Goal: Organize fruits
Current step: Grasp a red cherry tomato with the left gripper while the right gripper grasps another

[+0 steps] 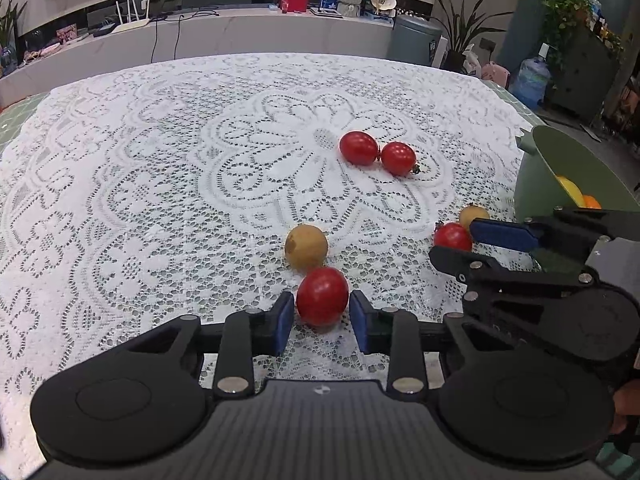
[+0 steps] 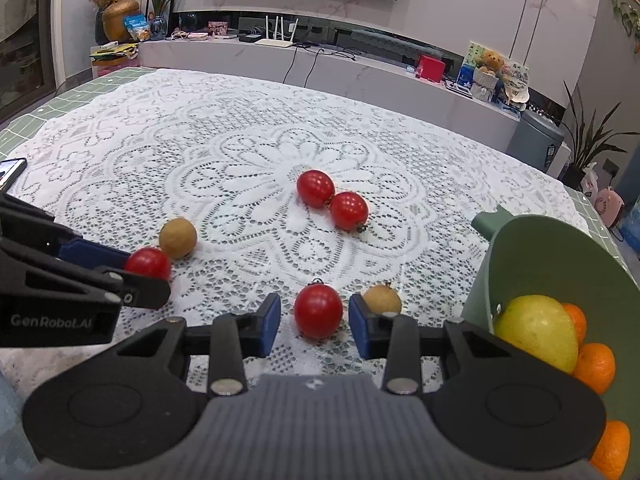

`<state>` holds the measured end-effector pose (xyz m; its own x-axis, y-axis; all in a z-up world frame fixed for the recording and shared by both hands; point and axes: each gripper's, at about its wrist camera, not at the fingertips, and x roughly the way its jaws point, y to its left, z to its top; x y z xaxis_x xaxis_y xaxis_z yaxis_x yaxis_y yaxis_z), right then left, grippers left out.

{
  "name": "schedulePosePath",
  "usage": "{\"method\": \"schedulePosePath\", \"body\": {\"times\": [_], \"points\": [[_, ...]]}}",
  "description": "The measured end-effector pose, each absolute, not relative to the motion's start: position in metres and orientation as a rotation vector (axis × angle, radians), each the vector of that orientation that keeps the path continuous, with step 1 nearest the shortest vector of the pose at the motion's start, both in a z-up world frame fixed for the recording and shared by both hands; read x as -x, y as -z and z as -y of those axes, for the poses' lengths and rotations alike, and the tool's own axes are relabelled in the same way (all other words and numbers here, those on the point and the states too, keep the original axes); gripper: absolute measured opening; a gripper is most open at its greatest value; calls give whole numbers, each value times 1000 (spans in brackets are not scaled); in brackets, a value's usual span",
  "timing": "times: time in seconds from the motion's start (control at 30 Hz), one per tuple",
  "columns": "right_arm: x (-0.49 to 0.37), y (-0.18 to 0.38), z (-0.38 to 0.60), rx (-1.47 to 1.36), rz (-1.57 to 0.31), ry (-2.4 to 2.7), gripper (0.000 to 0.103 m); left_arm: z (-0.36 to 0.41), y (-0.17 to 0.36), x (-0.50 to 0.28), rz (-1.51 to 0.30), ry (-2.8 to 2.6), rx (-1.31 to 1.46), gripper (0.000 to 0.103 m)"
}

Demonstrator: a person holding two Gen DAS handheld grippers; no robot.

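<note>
Several red cherry tomatoes and two tan round fruits lie on a white lace tablecloth (image 1: 160, 160). My left gripper (image 1: 322, 322) is open with a red tomato (image 1: 322, 297) between its blue pads, a tan fruit (image 1: 306, 246) just beyond it. My right gripper (image 2: 314, 322) is open around another red tomato (image 2: 318, 311), with a tan fruit (image 2: 382, 299) by its right finger. Two more tomatoes (image 2: 332, 199) touch each other at the cloth's middle. A green bowl (image 2: 532, 256) at the right holds a yellow-green apple (image 2: 538, 336) and oranges (image 2: 596, 366).
A phone (image 2: 10, 172) lies at the table's left edge. Behind the table runs a white counter (image 2: 360, 68) with a router, boxes and a teddy bear. A grey bin (image 2: 540, 140), plants and a water jug (image 1: 530, 82) stand at the right.
</note>
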<state>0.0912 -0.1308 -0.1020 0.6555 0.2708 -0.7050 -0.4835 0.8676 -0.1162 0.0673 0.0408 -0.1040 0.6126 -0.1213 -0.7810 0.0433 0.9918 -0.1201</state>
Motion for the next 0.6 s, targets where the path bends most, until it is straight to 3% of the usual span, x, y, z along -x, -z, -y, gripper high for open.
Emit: {"method": "schedulePosePath", "body": {"times": [0.33, 0.6], "points": [[-97, 107, 129, 307, -756, -427, 25, -40, 106, -71, -907, 106, 88, 34], [-97, 106, 130, 307, -754, -431, 24, -38, 105, -70, -911, 112, 85, 31]]}}
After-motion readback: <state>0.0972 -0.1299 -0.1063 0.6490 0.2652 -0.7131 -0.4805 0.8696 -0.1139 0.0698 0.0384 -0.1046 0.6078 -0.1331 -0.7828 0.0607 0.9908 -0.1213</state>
